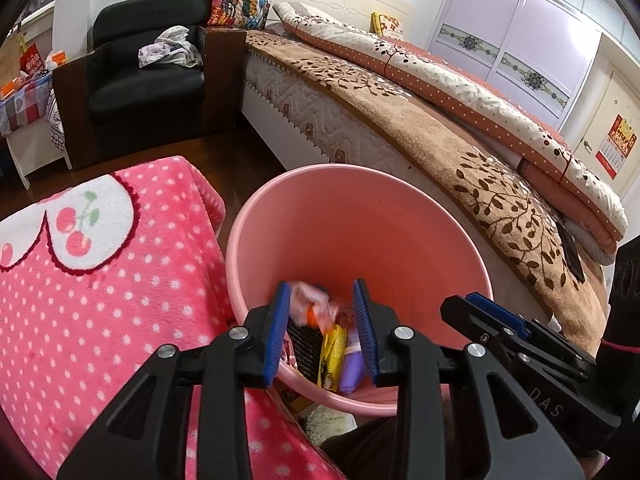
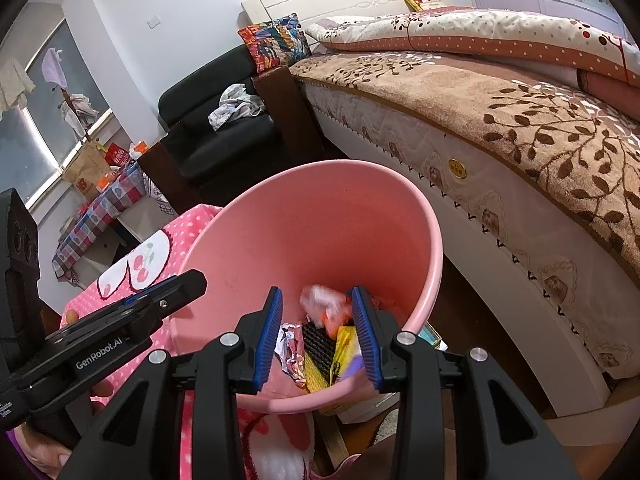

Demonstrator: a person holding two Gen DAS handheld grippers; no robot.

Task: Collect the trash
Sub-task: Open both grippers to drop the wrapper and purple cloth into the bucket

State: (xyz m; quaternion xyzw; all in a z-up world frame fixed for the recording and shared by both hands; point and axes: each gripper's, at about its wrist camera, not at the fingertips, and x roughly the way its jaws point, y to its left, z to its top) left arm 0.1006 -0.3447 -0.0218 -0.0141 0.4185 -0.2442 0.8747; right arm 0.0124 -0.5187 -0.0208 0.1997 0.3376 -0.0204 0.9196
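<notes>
A pink bin [image 1: 320,216] stands between a pink dotted blanket and the bed, and also shows in the right wrist view [image 2: 304,220]. Inside lie several wrappers: a yellow packet [image 1: 333,354], a purple one [image 1: 352,368], crumpled foil [image 2: 290,350]. A blurred white-and-orange wrapper [image 1: 310,304] is in the air over the bin, also blurred in the right wrist view [image 2: 326,306]. My left gripper [image 1: 322,332] is open above the bin's near rim. My right gripper [image 2: 318,336] is open beside it, also over the bin. Each sees the other gripper at its side.
A pink dotted blanket [image 1: 100,280] covers a surface left of the bin. A bed [image 1: 420,120] with a brown leaf cover runs along the right. A black armchair [image 1: 148,80] with clothes stands behind. Dark wood floor lies between.
</notes>
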